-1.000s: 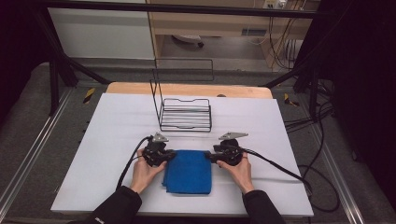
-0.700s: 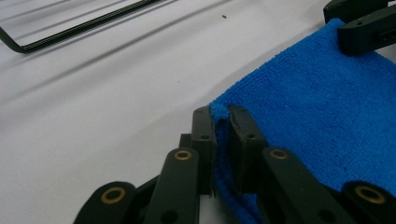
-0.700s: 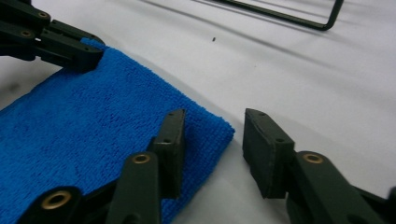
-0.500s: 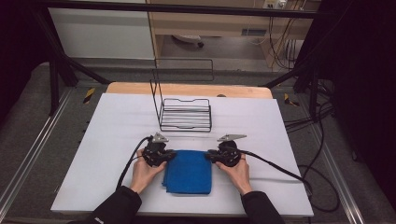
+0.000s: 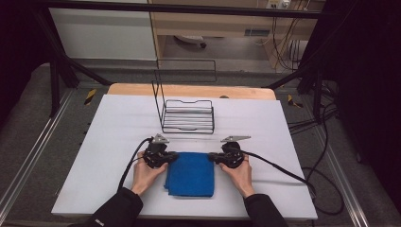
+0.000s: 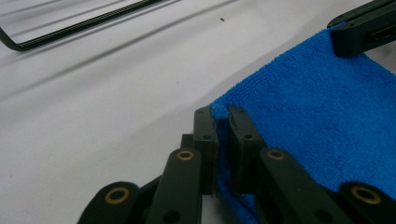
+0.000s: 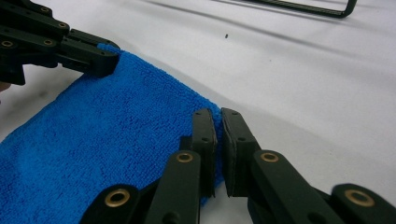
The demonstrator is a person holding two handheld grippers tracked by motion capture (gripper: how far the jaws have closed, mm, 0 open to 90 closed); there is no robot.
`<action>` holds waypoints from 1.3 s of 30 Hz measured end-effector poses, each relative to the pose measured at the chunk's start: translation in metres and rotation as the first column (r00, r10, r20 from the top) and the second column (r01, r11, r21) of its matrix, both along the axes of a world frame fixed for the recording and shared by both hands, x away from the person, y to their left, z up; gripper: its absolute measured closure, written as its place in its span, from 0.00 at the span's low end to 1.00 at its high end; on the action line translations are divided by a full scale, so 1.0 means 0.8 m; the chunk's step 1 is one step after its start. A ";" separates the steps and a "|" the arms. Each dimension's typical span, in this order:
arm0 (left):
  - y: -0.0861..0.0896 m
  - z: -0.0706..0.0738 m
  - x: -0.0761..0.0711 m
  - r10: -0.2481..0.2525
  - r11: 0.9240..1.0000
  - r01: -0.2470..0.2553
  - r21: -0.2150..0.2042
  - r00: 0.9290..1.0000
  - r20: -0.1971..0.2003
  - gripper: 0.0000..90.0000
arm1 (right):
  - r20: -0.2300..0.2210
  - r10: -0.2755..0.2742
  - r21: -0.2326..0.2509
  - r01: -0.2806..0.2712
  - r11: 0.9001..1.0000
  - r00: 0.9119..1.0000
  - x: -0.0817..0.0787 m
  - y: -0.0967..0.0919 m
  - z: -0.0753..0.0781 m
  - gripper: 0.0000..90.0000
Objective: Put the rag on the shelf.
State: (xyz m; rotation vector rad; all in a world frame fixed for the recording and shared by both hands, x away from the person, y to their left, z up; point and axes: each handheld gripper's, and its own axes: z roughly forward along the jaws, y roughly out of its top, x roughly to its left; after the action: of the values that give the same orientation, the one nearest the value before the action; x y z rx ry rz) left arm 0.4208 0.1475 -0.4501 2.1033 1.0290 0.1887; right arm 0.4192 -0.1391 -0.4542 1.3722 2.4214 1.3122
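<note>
Just closed: right gripper (image 7: 218, 116) fingers, now clamped on blue cloth (image 5: 190, 174) far corner; left gripper (image 6: 222, 114) likewise clamped. Cloth flat on table (image 5: 113, 127). Thin pinch could slip when lifting.

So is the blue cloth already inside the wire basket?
No, the blue cloth lies flat on the white table, nearer the person than the wire basket, with a claw pinching each far corner.

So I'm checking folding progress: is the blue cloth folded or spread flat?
Folded. The blue cloth lies as a compact rectangle with a doubled, layered near-left edge, and the left tongs and right tongs each pinch a far corner.
</note>
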 end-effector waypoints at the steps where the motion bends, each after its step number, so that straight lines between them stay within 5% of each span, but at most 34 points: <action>1: 0.001 0.001 0.000 -0.001 1.000 0.001 -0.005 1.000 0.000 0.92 | 0.003 0.000 0.004 0.000 1.000 1.000 0.000 0.000 0.001 0.95; 20: 0.014 0.030 -0.015 -0.001 0.996 0.006 -0.085 0.998 0.065 0.93 | 0.090 0.009 0.082 -0.016 0.997 0.996 -0.013 -0.008 0.027 0.95; 39: 0.019 0.057 -0.035 0.003 0.993 0.012 -0.117 0.992 0.128 0.93 | 0.204 0.014 0.104 -0.036 0.994 0.979 -0.029 -0.008 0.059 0.95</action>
State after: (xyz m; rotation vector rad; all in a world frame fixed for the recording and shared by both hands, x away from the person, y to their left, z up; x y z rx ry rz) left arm 0.3924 0.1624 -0.4047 1.9601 0.9365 0.2518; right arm 0.3964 -0.1457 -0.4067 1.1672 2.2712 1.5275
